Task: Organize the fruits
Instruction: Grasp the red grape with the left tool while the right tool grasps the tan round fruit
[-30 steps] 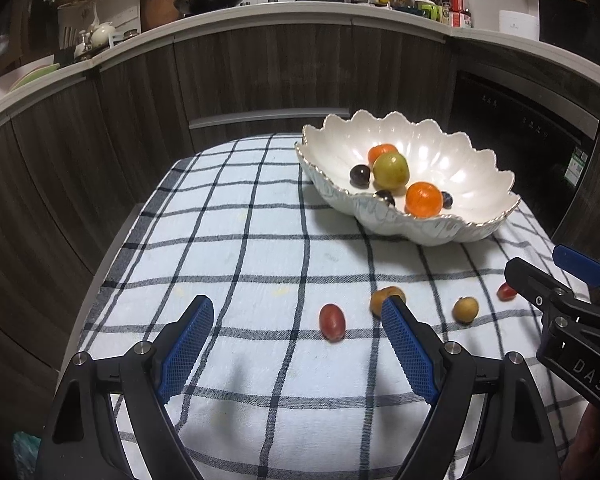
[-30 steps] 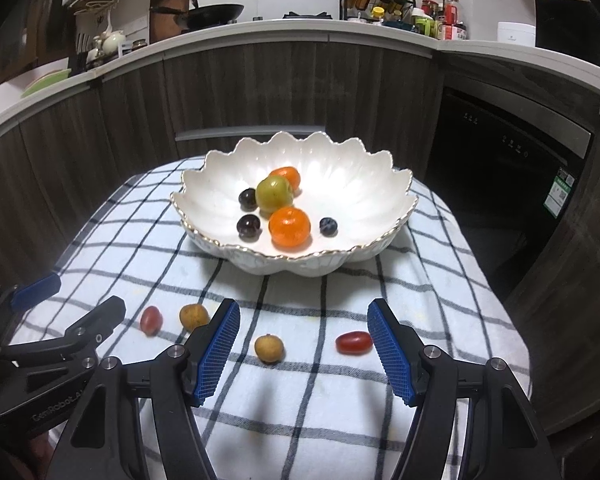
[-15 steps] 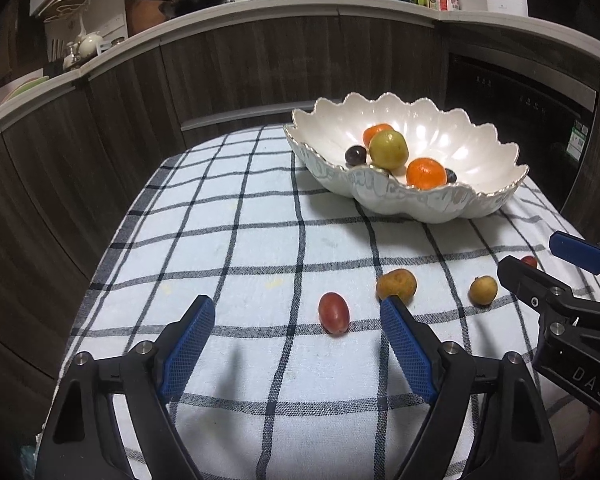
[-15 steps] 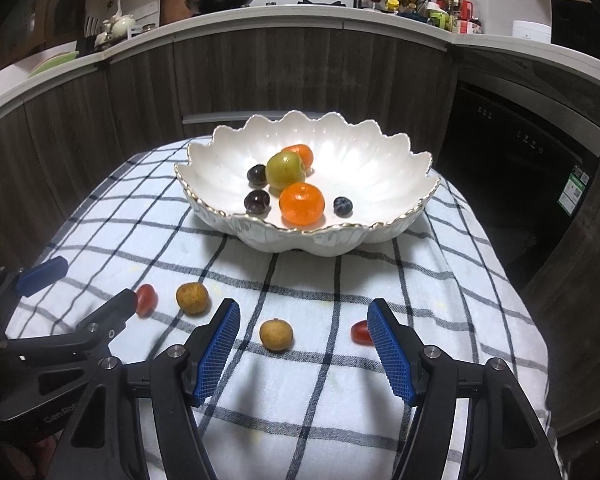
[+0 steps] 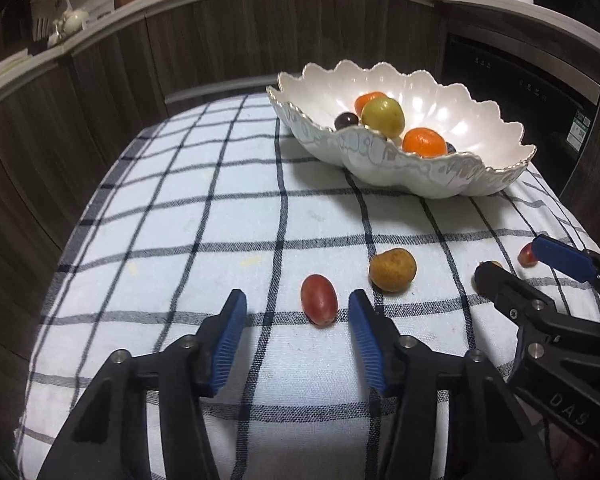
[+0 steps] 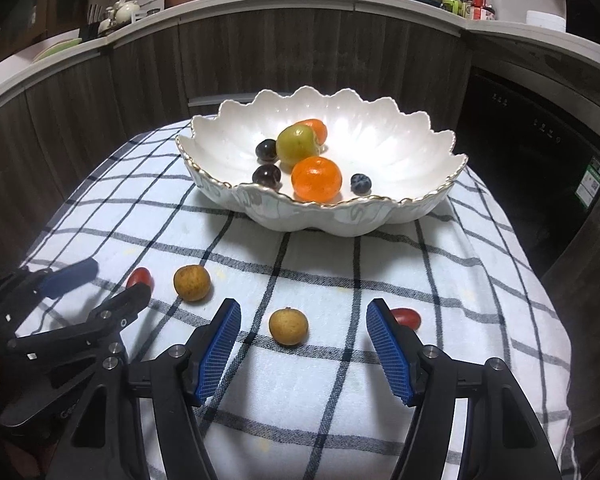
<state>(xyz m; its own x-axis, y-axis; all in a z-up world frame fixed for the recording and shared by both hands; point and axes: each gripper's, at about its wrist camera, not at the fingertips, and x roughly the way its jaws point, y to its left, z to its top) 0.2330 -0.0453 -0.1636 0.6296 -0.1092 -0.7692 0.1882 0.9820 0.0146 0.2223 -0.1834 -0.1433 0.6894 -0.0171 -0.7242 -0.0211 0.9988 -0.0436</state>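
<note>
Left gripper [image 5: 294, 308] has dropped, fingers closing apart around red grape [image 5: 318, 305], not touching.

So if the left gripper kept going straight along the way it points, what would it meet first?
Most likely the red grape, just ahead of the closing left gripper and nearer its right pad; nothing is between the pads yet. Depth is hard to judge.

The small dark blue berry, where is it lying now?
In the right wrist view the small dark blue berry lies inside the white scalloped ceramic bowl, near its front rim, just right of the glossy orange round fruit.
</note>
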